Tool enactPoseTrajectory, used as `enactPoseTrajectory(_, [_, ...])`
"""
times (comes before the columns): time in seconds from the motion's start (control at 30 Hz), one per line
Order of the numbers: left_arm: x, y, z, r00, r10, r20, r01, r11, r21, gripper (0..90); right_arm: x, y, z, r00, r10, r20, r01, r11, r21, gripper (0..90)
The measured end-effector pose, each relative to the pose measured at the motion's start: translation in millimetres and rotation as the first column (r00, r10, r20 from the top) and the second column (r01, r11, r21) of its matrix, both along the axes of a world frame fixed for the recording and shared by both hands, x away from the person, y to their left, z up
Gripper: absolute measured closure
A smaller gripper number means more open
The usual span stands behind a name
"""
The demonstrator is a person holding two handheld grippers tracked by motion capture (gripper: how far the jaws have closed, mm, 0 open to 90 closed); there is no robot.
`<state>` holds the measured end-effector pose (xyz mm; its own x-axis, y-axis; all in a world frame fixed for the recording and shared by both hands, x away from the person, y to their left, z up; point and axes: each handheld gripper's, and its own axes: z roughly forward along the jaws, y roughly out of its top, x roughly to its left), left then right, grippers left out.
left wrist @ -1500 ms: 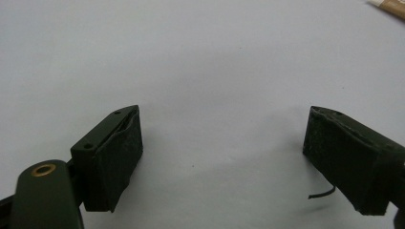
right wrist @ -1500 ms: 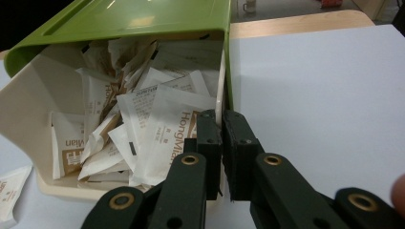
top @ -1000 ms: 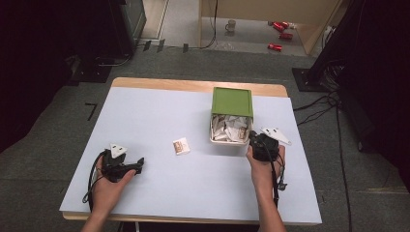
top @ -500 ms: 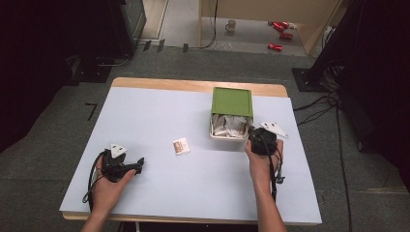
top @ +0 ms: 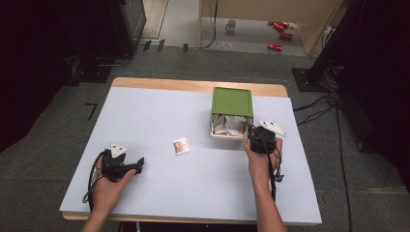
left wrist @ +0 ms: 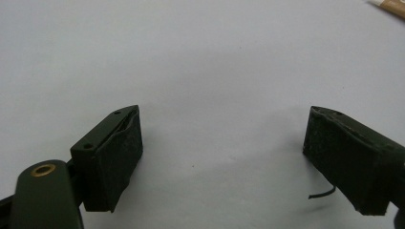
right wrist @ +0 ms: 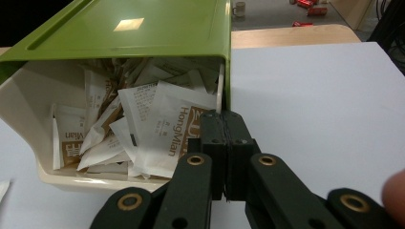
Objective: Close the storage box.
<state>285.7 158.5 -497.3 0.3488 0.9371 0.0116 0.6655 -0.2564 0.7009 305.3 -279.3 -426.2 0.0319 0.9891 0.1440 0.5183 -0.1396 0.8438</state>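
Surface: pale blue-white table top with a wooden far edge, on a grey floor.
Background: 1 mug and 3 red cans on the floor beyond the table.
Box: cream bin at the table's right half, a green lid covering its far part; the near part is open and filled with white-and-brown packets.
Loose packet: 1 packet flat on the table, left of the box, between the 2 grippers.
Left gripper: resting near the front-left edge in the person's left hand; jaws spread wide over bare table, gripping nothing.
Right gripper: at the box's near right corner, held by the right hand; jaws pressed together beside the rim; whether a packet edge lies between them cannot be told.
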Motion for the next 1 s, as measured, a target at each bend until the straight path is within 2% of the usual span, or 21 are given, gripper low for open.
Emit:
enactPoseTrajectory(0.17, [-0.1,0.0,0.0,1.0,0.0,0.0,0.0,1.0,0.0,13.7,0.4,0.8,-0.4,1.0,-0.004,0.003,0.004,0.9999,-0.01,90.0])
enactPoseTrajectory(0.33, [-0.2,0.1,0.0,1.0,0.0,0.0,0.0,1.0,0.0,13.7,-0.7,-2.5,-2.0,0.9998,0.014,0.015,-0.014,0.9999,0.005,89.5])
enactPoseTrajectory(0.4, [-0.2,0.1,0.0,1.0,-0.001,0.0,0.001,1.0,0.0,13.7,-1.6,-4.3,-2.7,0.9996,0.024,0.016,-0.024,0.9995,0.019,86.2])
enactPoseTrajectory(0.47, [-0.2,0.2,0.0,1.0,0.0,0.0,0.0,1.0,0.0,13.7,-2.7,-7.4,-2.9,0.9988,0.045,0.019,-0.046,0.9978,0.049,78.2])
enactPoseTrajectory(0.53, [-0.2,0.1,0.0,1.0,0.0,0.0,0.0,1.0,0.0,13.7,-5.1,-9.5,-2.0,0.9976,0.065,0.023,-0.066,0.9968,0.044,69.9])
enactPoseTrajectory(0.63, [-0.2,0.1,0.0,1.0,0.0,0.001,0.0,1.0,0.0,13.7,-8.9,-13.3,-0.5,0.9942,0.103,0.031,-0.104,0.9937,0.041,50.0])
enactPoseTrajectory(0.7, [-0.2,0.1,-0.1,1.0,0.0,0.001,0.0,1.0,0.0,13.7,-12.3,-17.1,0.3,0.9903,0.132,0.042,-0.135,0.9892,0.057,41.3])
enactPoseTrajectory(0.77, [-0.2,0.1,-0.1,1.0,0.0,0.001,0.0,1.0,0.0,13.7,-15.9,-21.2,1.3,0.9882,0.144,0.053,-0.147,0.9869,0.066,28.9])
enactPoseTrajectory(0.83, [-0.2,0.1,-0.1,1.0,0.0,0.001,0.0,1.0,0.0,13.7,-20.0,-26.1,3.0,0.9859,0.157,0.057,-0.162,0.9813,0.103,11.9])
enactPoseTrajectory(0.9, [-0.3,0.1,-0.1,1.0,0.0,0.001,0.0,1.0,0.0,13.7,-23.0,-31.5,4.5,0.982,0.184,0.042,-0.188,0.9691,0.159,0.0])
enactPoseTrajectory(0.93, [-0.2,0.1,-0.1,1.0,0.0,0.001,0.0,1.0,0.0,13.7,-24.9,-33.1,4.4,0.9817,0.187,0.034,-0.19,0.9694,0.155,0.0])
enactPoseTrajectory(1.0, [-0.2,0.1,-0.1,1.0,0.0,0.001,0.0,1.0,0.0,13.7,-30.7,-31.9,3.1,0.9908,0.133,0.026,-0.134,0.9888,0.065,0.0])
